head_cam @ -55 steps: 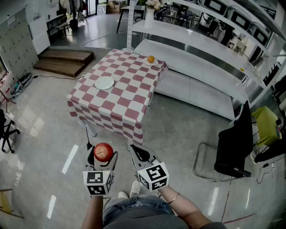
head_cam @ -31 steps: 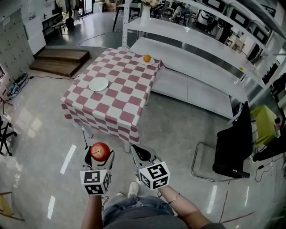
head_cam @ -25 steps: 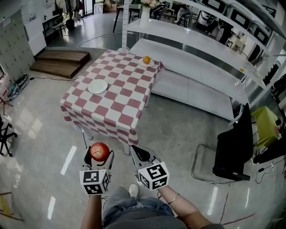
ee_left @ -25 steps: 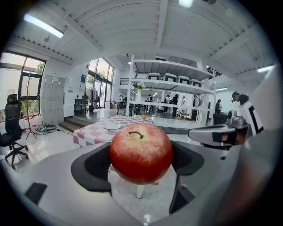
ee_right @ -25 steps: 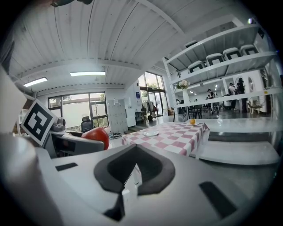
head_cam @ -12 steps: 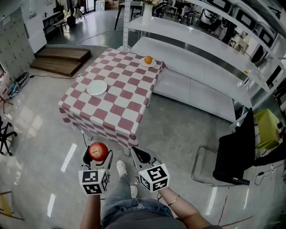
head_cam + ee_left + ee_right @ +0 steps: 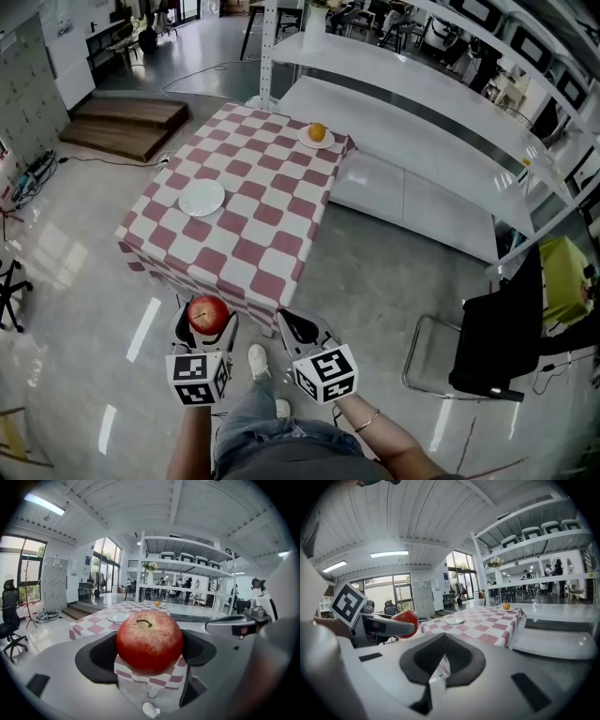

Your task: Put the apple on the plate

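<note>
Apple (image 7: pixel 149 641), red, stem up, clamped across its widest girth by the fingers (image 7: pixel 96 657) of the left gripper (image 7: pixel 208 321), carried above the floor just short of the bench's near edge. Judged firm, fairly light and smooth-skinned: it may slip, and a hard squeeze would bruise it, so a hold across the middle suits. Right gripper (image 7: pixel 300 330): fingers closed together, nothing between. Empty white plate (image 7: pixel 202 198) near the left edge of the checked-cloth bench (image 7: pixel 267 248). Orange (image 7: pixel 317 132) on a small plate (image 7: pixel 306 139) at the far right corner.

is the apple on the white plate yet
No, the apple is clamped in the left tongs, and the white plate lies bare on the checkered table.
</note>
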Demonstrator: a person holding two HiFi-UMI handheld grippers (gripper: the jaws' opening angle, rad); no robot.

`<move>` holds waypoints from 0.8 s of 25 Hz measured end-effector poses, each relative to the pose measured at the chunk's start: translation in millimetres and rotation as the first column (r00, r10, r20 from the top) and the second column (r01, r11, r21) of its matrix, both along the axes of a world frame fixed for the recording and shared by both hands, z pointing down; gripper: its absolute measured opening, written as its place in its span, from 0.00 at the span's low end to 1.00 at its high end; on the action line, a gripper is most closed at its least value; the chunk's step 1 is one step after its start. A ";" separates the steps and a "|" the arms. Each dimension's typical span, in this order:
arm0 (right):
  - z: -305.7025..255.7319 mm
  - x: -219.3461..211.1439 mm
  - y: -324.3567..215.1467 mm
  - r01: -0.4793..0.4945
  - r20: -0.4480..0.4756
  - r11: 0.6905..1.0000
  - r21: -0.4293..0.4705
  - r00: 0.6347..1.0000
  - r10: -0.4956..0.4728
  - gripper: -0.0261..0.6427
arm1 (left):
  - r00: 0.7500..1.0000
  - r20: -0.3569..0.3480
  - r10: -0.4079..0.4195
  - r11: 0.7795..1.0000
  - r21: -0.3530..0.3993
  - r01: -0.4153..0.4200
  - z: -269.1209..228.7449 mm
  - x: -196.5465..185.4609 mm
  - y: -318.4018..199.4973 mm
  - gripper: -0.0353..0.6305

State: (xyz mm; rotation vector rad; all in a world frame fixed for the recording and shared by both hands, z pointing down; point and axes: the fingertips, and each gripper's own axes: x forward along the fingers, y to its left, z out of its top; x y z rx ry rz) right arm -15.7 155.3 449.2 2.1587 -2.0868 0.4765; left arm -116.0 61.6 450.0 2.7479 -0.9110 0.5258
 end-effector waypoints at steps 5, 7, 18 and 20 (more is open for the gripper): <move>6.0 11.7 -39.5 0.020 0.007 1.000 -0.013 1.000 -0.020 0.06 | 1.000 0.009 -0.005 1.000 -0.016 0.005 7.1 15.9 -35.1 0.67; 7.7 16.9 -55.5 0.026 0.010 1.000 -0.018 1.000 -0.026 0.06 | 1.000 0.011 -0.010 1.000 -0.021 0.010 9.0 21.4 -50.2 0.67; 8.9 36.5 -135.8 0.053 0.015 0.998 -0.033 0.999 -0.052 0.06 | 0.999 0.023 -0.027 0.999 -0.036 0.028 11.5 44.1 -125.5 0.67; 9.5 41.5 -147.3 0.054 0.015 0.998 -0.038 0.998 -0.054 0.06 | 0.999 0.022 -0.030 0.999 -0.033 0.031 10.5 49.0 -137.3 0.67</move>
